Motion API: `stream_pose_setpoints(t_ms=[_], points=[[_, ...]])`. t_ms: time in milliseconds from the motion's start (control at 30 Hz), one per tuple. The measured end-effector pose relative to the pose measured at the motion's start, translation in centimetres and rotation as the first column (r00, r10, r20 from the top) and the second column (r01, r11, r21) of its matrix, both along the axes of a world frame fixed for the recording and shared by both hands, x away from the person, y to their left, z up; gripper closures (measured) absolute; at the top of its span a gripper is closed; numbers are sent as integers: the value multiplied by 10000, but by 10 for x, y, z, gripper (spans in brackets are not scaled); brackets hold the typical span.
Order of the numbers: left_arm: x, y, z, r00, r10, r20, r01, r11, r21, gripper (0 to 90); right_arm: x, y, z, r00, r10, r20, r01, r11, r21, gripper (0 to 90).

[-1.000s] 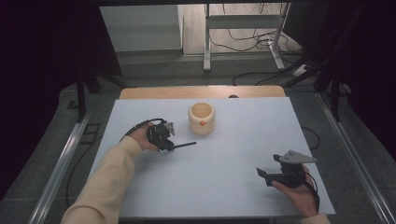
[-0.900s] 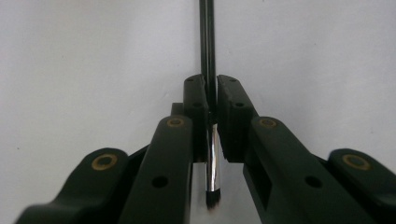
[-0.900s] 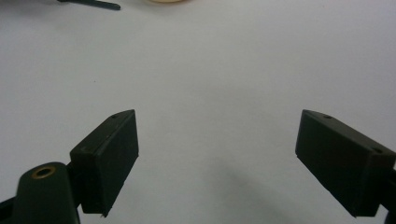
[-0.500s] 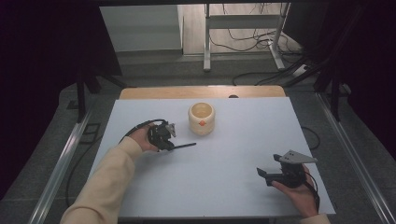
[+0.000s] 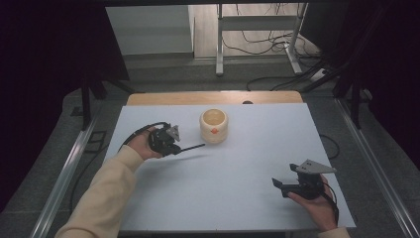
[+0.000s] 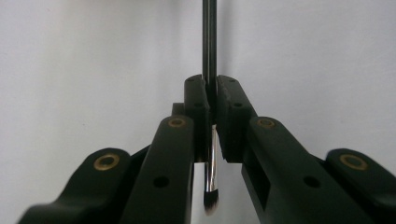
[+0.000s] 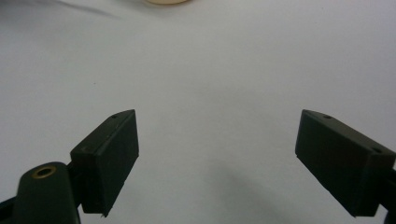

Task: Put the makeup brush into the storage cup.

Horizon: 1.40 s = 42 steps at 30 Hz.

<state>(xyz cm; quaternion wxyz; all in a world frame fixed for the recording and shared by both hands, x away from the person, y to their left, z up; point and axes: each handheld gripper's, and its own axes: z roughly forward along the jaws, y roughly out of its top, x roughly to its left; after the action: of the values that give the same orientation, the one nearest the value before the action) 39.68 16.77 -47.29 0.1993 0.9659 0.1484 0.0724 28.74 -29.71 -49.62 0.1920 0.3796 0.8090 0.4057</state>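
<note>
Left gripper (image 5: 174, 147) clamped on a thin brush (image 5: 190, 147), right gripper (image 5: 278, 184) idle with jaws apart

High view: brush held off the white table (image 5: 237, 173), dark handle sticking out toward 3 o'clock, tip just short of the cream cup (image 5: 214, 125), which stands upright at about 1 o'clock from the left gripper, not touching it. Left gripper view: pads pinch the brush (image 6: 209, 93) near the metal ferrule, bristle end pointing back toward the camera. Right gripper sits well apart at 5 o'clock near the table's front edge, nothing between its jaws
</note>
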Motion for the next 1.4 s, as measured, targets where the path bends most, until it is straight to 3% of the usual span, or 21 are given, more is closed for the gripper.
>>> stream_pose_setpoints(t_ms=[233, 467, 600, 933, 1400], points=[[-8, -2, 5, 9990, 113, 438, -128, 9993, 341, 838, 0, 0, 0, 10000, -7, 13, 7, 10000, 19, 137], [-13, -3, 6, 9984, 255, 514, -268, 9993, 247, 838, 0, 0, 0, 10000, -24, 16, 24, 10000, 17, 137], [-18, -5, 7, 9975, 398, 586, -426, 9980, 474, 838, 0, 0, 0, 10000, -26, 12, 26, 10000, 6, 137], [-30, -6, 9, 9959, 527, 740, -548, 9982, 262, 838, 0, 0, 0, 10000, -45, 3, 45, 10000, 14, 138], [-44, -8, 9, 9944, 842, 640, -828, 9963, -243, 837, 0, 0, 0, 10000, -43, -10, 43, 10000, -33, 138]])
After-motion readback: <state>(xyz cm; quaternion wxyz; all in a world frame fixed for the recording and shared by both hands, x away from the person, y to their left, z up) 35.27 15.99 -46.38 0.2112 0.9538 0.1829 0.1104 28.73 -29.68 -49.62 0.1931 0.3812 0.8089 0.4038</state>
